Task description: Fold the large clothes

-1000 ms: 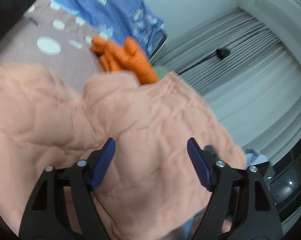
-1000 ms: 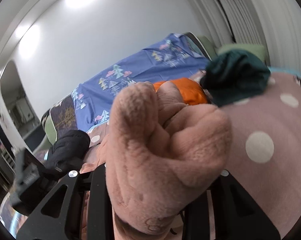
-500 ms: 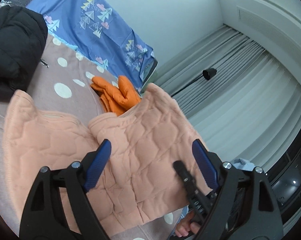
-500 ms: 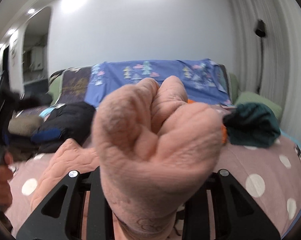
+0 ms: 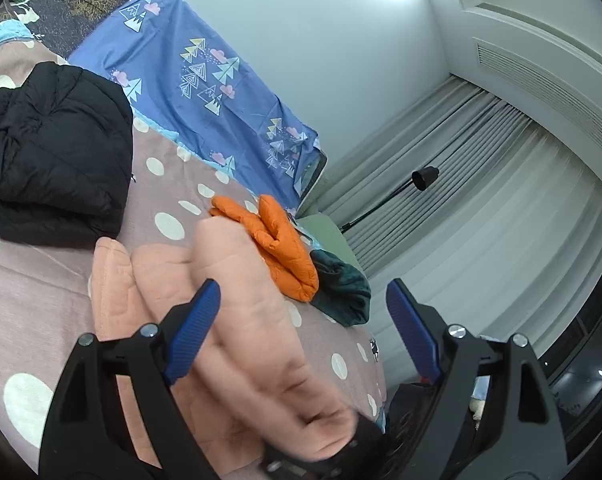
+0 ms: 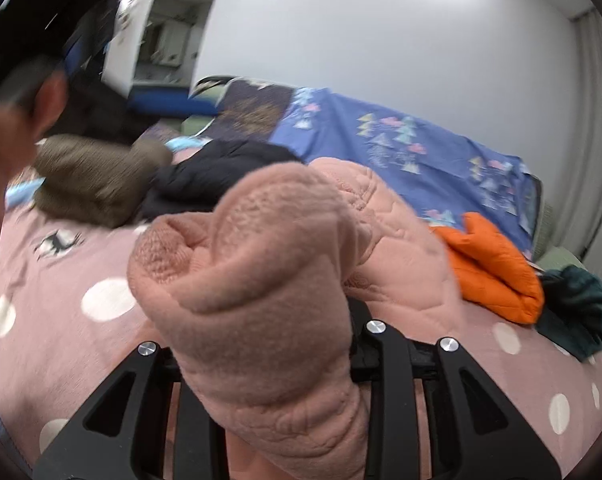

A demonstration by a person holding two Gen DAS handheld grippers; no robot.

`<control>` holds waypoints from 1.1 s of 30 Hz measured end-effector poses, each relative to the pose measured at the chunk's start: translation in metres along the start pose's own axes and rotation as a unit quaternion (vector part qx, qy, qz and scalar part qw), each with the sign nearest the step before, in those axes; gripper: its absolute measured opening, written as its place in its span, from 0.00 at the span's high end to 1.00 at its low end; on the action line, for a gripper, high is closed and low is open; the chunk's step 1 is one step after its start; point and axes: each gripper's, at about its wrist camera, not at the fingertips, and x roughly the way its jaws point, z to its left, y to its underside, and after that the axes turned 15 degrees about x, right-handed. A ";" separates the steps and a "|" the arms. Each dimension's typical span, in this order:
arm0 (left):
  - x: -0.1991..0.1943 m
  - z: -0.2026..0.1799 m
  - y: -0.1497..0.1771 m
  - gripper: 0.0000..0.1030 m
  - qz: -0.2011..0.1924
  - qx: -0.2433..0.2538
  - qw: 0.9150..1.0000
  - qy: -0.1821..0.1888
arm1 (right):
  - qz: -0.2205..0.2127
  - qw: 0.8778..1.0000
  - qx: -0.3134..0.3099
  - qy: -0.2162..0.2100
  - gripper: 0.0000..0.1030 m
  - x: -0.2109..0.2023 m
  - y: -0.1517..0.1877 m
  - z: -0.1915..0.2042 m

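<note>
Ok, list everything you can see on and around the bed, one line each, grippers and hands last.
pink quilted garment: one, peach pink, bunched in the right gripper, the rest lying on the bedspread
bedspread: one, dusty pink with white dots, covering the bed
black jacket: one, black, on the bed's far left in the left wrist view
orange jacket: one, orange, beyond the pink garment
dark green garment: one, teal green, beside the orange jacket
brown garment: one, brown, blurred, left of the black jacket
blue sheet: one, blue with tree prints, along the wall
curtains: grey, right
lamp: one, black, before the curtains
left gripper: black, blue pads, open, empty
right gripper: black, shut on the pink garment
hand: one, blurred, left edge
</note>
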 end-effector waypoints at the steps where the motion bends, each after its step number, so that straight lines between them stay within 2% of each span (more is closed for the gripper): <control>1: -0.001 0.000 0.000 0.16 0.002 0.002 1.000 -0.002 | 0.003 1.000 -0.004 -0.004 0.70 0.001 0.004 0.005; 6: 0.009 0.001 0.000 0.16 0.024 0.007 1.000 0.000 | 0.016 0.999 -0.028 -0.008 0.69 0.008 0.015 0.022; 10: 0.033 -0.005 -0.001 0.15 0.062 0.019 0.998 0.002 | 0.019 0.998 -0.059 -0.015 0.67 0.005 0.026 0.037; 12: 0.056 -0.014 -0.007 0.15 0.112 0.056 0.992 -0.022 | 0.016 0.997 -0.076 -0.030 0.56 0.003 0.032 0.040; 15: 0.094 -0.018 -0.015 0.16 0.172 0.084 0.980 -0.052 | 0.021 0.995 -0.088 -0.049 0.46 -0.001 0.036 0.043; 19: 0.134 -0.013 -0.012 0.17 0.211 0.104 0.969 -0.075 | 0.036 0.993 -0.059 -0.094 0.39 -0.012 0.032 0.033; 20: 0.141 -0.009 -0.007 0.19 0.215 0.108 0.967 -0.082 | 0.040 0.992 -0.050 -0.109 0.35 -0.018 0.032 0.027; 21: 0.146 -0.005 -0.003 0.29 0.219 0.110 0.965 -0.093 | 0.046 0.990 -0.042 -0.123 0.31 -0.025 0.032 0.020; 23: 0.156 0.010 0.009 0.40 0.235 0.106 0.959 -0.121 | 0.057 0.987 -0.044 -0.146 0.31 -0.042 0.037 0.007; 24: 0.155 0.012 0.013 0.44 0.236 0.110 0.957 -0.131 | 0.064 0.983 -0.044 -0.167 0.31 -0.051 0.040 0.000; 25: 0.154 0.010 0.016 0.44 0.233 0.129 0.953 -0.142 | 0.086 0.973 -0.028 -0.212 0.31 -0.063 0.041 -0.013; 26: 0.153 0.006 0.019 0.44 0.231 0.150 0.950 -0.149 | 0.097 0.966 -0.008 -0.238 0.34 -0.069 0.039 -0.023; 28: 0.148 -0.001 0.023 0.42 0.225 0.192 0.941 -0.163 | 0.103 0.954 0.062 -0.275 0.56 -0.078 0.025 -0.057; 29: 0.146 -0.003 0.025 0.42 0.223 0.206 0.938 -0.169 | 0.095 0.954 0.094 -0.268 0.75 -0.079 0.016 -0.073; 30: 0.143 -0.004 0.027 0.42 0.220 0.214 0.936 -0.173 | 0.083 0.955 0.129 -0.254 0.84 -0.077 0.006 -0.089; 33: 0.138 -0.005 0.031 0.42 0.213 0.223 0.934 -0.182 | 0.049 0.957 0.223 -0.180 0.90 -0.053 -0.029 -0.132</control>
